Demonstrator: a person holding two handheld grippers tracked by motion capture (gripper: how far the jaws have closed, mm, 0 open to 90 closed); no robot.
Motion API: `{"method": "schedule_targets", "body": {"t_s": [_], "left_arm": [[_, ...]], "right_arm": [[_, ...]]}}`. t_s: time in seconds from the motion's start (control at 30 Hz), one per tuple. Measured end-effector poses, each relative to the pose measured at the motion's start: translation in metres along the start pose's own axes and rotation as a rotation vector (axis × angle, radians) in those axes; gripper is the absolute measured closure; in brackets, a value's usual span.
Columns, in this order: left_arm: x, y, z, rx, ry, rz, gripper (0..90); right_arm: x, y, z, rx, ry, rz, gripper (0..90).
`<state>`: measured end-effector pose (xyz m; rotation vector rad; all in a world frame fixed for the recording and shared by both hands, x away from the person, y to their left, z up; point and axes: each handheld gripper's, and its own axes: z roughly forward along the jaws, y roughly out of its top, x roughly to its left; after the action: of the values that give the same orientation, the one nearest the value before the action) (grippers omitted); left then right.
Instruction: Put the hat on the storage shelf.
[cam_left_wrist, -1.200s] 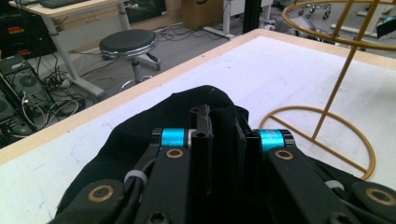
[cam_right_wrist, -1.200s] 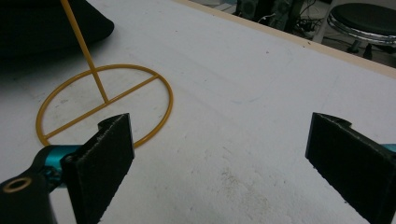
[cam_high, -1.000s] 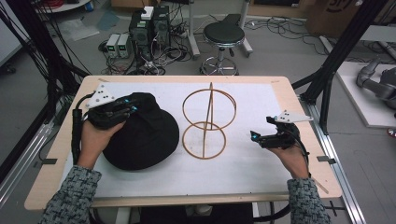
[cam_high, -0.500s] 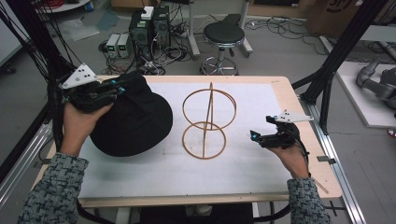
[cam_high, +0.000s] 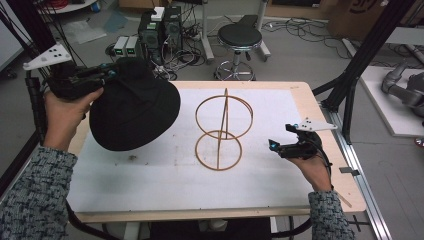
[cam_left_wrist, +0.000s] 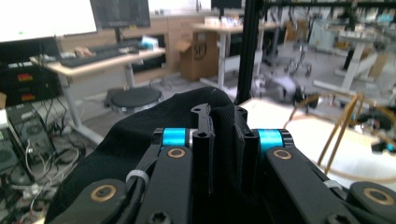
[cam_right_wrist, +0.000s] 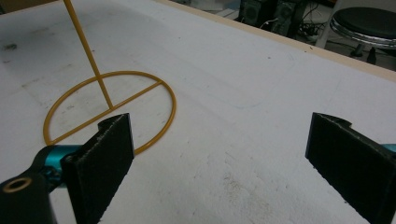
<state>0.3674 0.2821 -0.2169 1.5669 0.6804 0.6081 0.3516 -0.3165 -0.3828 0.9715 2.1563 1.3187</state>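
Clamping a fold of the black hat's (cam_high: 134, 111) fabric between closed jaws, the left gripper (cam_high: 97, 78) holds it clear of the table (cam_high: 320, 185), above the far left corner. Toward the right from the hat stands the wooden hat stand (cam_high: 223, 129), two rings joined by a post whose long axis is upright, at the table's middle. The left hand is therefore the one placed to carry the hat over it. Nothing lies between them. The right gripper (cam_high: 278, 146), jaws wide apart and empty, rests near the right edge, just beside the stand's base ring (cam_right_wrist: 109, 110).
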Motion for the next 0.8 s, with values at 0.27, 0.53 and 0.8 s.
{"method": "schedule_targets", "body": {"t_s": [0.27, 0.53, 0.8], "left_arm": [[0.003, 0.012, -0.004, -0.073, -0.035, -0.049, 81.4], [-0.004, 0.03, 0.002, -0.109, -0.085, -0.052, 81.5], [-0.016, 0.043, 0.014, -0.121, -0.123, -0.051, 81.5]], "right_arm": [[0.001, 0.0, 0.0, 0.001, 0.004, 0.001, 7.6], [0.0, 0.0, 0.0, -0.001, 0.005, 0.0, 7.6], [0.0, 0.0, -0.001, -0.004, 0.006, 0.001, 7.6]]}}
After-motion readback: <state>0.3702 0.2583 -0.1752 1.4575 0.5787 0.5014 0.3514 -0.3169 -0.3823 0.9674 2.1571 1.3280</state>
